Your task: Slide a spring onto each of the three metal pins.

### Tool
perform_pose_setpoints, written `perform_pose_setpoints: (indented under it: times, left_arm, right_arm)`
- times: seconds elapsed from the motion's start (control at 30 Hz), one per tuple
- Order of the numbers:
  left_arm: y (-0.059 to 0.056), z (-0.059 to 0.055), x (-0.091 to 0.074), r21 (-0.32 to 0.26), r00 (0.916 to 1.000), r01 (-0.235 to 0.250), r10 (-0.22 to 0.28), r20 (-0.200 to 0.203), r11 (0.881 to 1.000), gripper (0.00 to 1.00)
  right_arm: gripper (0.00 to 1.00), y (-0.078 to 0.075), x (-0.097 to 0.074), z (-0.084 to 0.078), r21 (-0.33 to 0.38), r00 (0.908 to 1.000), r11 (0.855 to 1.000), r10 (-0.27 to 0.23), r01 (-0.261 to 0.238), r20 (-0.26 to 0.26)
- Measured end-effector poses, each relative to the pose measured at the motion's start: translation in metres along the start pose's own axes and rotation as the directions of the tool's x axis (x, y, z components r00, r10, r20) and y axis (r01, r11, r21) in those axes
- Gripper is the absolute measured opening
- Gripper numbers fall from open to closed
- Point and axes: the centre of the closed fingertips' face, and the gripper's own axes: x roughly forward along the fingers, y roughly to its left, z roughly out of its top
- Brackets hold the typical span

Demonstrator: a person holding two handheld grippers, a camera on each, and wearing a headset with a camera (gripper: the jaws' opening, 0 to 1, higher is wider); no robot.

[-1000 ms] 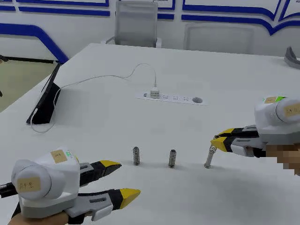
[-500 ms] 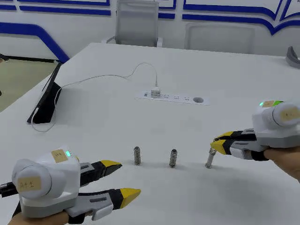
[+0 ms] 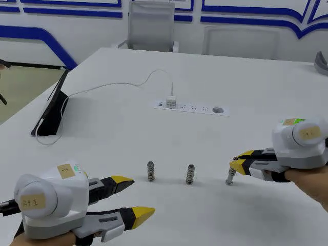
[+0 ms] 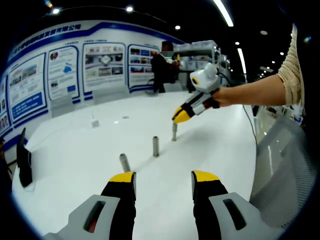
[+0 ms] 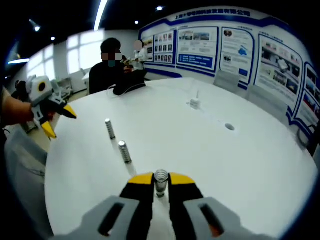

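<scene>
White surface (image 3: 154, 118), lower right: right tool (image 5: 161, 179) is clamped on the third spring (image 3: 231, 175); keep it vertical and push down until seated; left tool (image 3: 142, 195) idles, jaws apart.

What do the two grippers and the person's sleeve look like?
Both the left gripper and the right gripper have a rounded white body with tan paper labels and a small green light. Their jaws are grey and black, ending in yellow tips. The right arm wears a beige knitted sleeve.
</scene>
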Motion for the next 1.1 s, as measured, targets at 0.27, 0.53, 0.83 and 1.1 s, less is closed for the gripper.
perform_pose_setpoints:
  times: [0.27, 0.53, 0.83, 1.1]
  left_arm:
    - [0.0, -0.001, 0.0, -0.001, 1.0, -0.003, 0.003, -0.002, 1.0, 0.45]
    - [0.0, -0.002, -0.001, -0.003, 1.0, -0.006, 0.006, -0.005, 1.0, 0.45]
    - [0.0, -0.002, -0.001, -0.007, 1.0, -0.009, 0.009, -0.004, 1.0, 0.45]
    - [0.0, -0.002, -0.001, -0.011, 0.9999, -0.01, 0.01, -0.002, 1.0, 0.45]
  right_arm:
    - [0.12, 0.001, 0.005, -0.007, 0.005, 0.9999, 1.0, 0.002, -0.002, -0.016]
    - [0.12, 0.004, 0.008, -0.013, 0.012, 0.9995, 1.0, 0.004, -0.004, -0.032]
    - [0.12, 0.005, 0.011, -0.018, 0.018, 0.999, 1.0, 0.0, 0.001, -0.046]
    - [0.12, 0.005, 0.014, -0.024, 0.029, 0.9984, 1.0, -0.002, 0.003, -0.056]
